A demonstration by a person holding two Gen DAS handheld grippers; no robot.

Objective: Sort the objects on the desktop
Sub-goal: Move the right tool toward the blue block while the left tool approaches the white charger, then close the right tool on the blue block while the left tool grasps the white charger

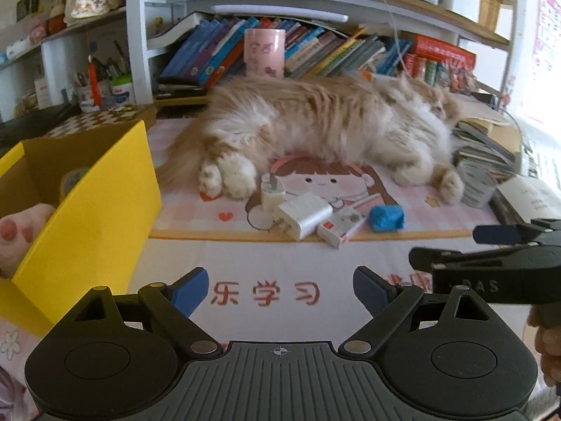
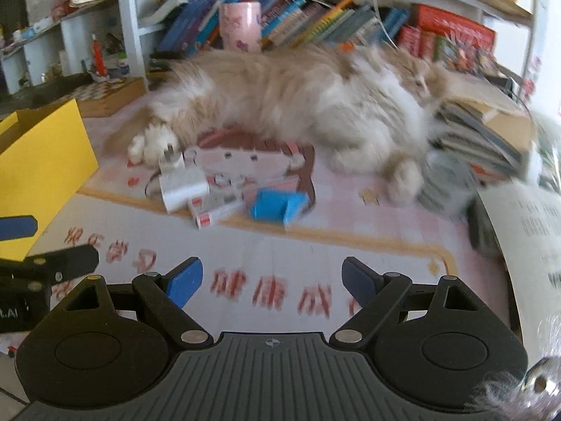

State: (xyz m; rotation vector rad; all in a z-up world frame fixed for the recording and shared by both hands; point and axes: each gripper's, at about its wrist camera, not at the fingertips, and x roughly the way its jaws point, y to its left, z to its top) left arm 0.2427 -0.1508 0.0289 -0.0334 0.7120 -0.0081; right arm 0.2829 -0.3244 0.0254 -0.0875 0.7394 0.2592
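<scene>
Both grippers are hanging over the near edge of the counter, and both are standing wide apart with nothing between the blue pads: the left gripper [image 1: 278, 289] is gaping over the red printed characters on the pink desk mat [image 1: 350, 263], and the right gripper [image 2: 271, 280] is doing the same a little further along, empty as well. The things to sort are sitting in a tight cluster near the middle of the mat: a small white plug [image 1: 271, 193] standing upright at the back, a larger white charger [image 1: 305, 215] lying just in front of it and touching it, a white and red box [image 1: 340, 226] leaning against the charger's right side, and a blue block [image 1: 386, 217] lying just beside that, slightly apart. A fluffy orange and white cat [image 1: 315, 119] is stretching out across the far half of the counter right behind them, its hind paws resting next to the small plug. At the left edge a yellow cardboard box [image 1: 87, 210] is standing open, with a roll of tape [image 1: 72, 180] and a pink paw-print item [image 1: 21, 229] showing inside. Along the right edge a stack of books [image 1: 487, 147] is piling up beside the cat's front paws, and behind everything a pink cup [image 1: 264, 52] is standing before a shelf of leaning books. The right wrist view is blurring with motion.
</scene>
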